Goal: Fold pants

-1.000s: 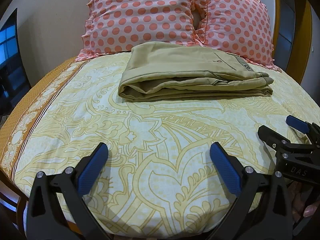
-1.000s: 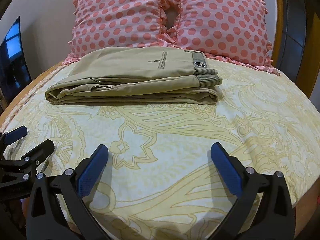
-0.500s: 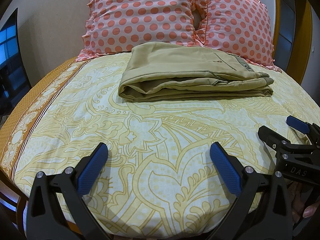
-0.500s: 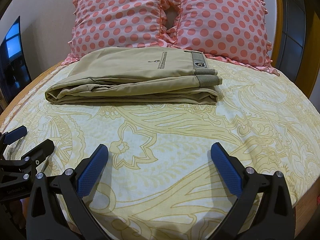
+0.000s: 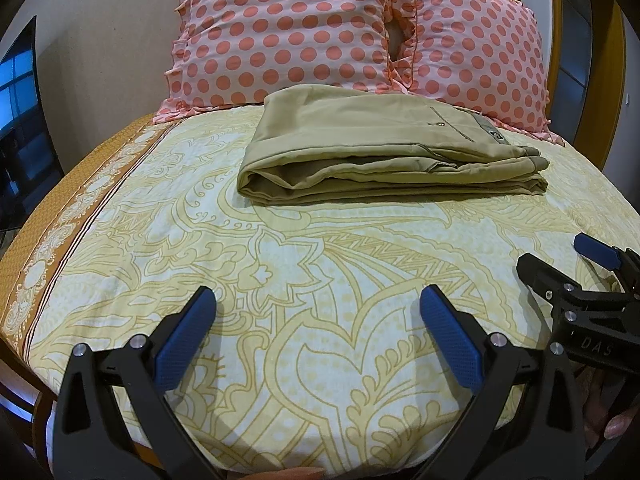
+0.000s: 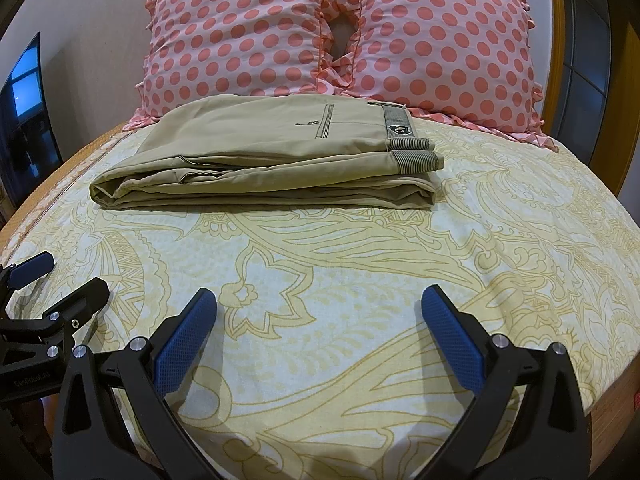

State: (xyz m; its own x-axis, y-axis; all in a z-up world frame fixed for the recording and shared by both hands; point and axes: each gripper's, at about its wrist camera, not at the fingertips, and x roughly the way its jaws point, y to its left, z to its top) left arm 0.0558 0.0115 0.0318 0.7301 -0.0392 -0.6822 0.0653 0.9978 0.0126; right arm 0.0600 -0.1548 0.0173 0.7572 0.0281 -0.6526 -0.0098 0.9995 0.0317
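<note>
Khaki pants (image 5: 384,148) lie folded into a flat rectangular stack on the bed, just in front of the pillows; they also show in the right wrist view (image 6: 272,156), waistband to the right. My left gripper (image 5: 316,308) is open and empty, well short of the pants near the bed's front edge. My right gripper (image 6: 318,308) is open and empty too, side by side with the left. The right gripper also shows at the right of the left wrist view (image 5: 560,264), and the left gripper at the left of the right wrist view (image 6: 60,276).
Two pink polka-dot pillows (image 6: 240,32) (image 6: 440,48) stand against the wooden headboard (image 5: 552,40). The bed has a yellow patterned sheet (image 5: 320,264) with an orange border (image 5: 72,200) on the left. A dark screen (image 6: 24,112) is by the left wall.
</note>
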